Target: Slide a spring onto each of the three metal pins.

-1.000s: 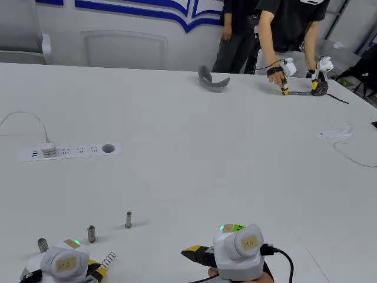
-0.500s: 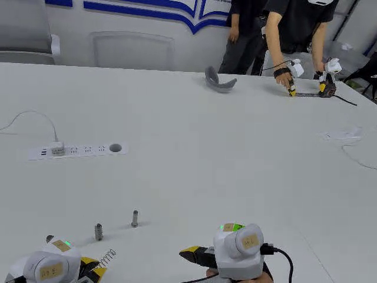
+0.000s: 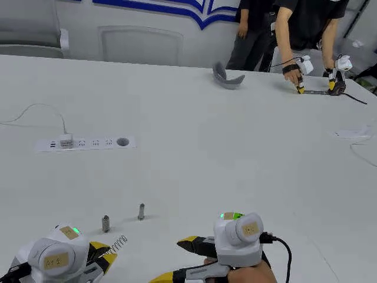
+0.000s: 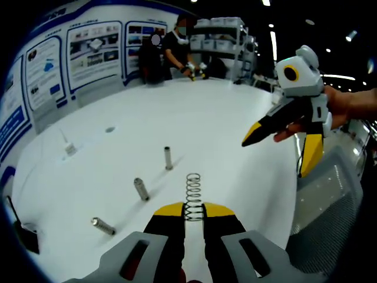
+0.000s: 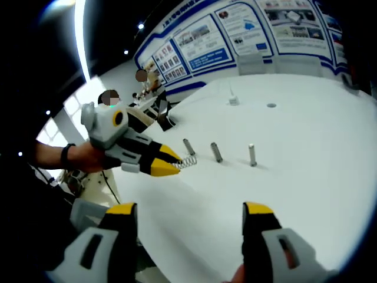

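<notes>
White tabletop (image 3: 200,159) runs wide and bare from the near edge to the far side, where two people (image 3: 300,23) stand and a grey curved piece (image 3: 228,77) lies. A power strip (image 3: 82,143) sits at the left, well beyond the pins.

At the near left, the left gripper (image 4: 193,210) pinches one end of the spring (image 4: 193,190) between its closed yellow tips. The coil sticks out forward, above the table and short of the pins.

Three pins stand in a row just beyond it. The bare pin (image 4: 168,158) is farthest right. The middle pin (image 4: 140,188) and the left pin (image 4: 102,225) both look wrapped in coils.

The right gripper (image 5: 189,210) hovers to the right, jaws spread wide with nothing between them, pointing left toward the spring and well apart from it.

Open surface lies on the far and right sides of the pins. The table's near edge lies close by both grippers, falling away on the right in the left gripper view.
</notes>
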The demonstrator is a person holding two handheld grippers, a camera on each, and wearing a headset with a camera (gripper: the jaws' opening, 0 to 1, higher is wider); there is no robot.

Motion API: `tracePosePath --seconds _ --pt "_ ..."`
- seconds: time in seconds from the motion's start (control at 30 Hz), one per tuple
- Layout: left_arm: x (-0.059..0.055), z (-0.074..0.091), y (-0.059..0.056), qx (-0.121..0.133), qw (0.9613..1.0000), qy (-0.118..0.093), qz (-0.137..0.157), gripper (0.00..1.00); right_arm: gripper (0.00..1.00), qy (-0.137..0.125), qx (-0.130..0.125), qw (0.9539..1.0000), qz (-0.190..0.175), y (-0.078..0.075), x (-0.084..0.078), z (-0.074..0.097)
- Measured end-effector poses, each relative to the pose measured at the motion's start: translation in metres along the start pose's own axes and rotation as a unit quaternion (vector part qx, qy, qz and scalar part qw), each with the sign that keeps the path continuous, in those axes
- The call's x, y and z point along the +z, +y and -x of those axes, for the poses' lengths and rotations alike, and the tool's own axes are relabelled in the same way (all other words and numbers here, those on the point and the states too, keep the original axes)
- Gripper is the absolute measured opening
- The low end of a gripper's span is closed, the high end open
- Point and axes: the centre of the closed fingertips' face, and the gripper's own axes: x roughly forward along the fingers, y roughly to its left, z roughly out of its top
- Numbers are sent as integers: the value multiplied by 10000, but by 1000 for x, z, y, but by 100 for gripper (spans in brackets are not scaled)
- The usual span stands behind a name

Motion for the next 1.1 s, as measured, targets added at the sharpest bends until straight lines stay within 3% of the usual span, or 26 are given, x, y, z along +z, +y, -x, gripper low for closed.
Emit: tracePosePath --seconds 0.4,0.67,1.1 --pt "1 13 -21 -142 9998 -35 -98 10 67 -214 286 9992 -163 9 17 -12" --pt "13 17 -35 -258 9994 -145 -168 10 57 -475 606 9963 -380 22 31 -16" --pt "25 22 -53 -419 9984 -270 -284 10 41 -591 888 9925 -597 31 37 -20"
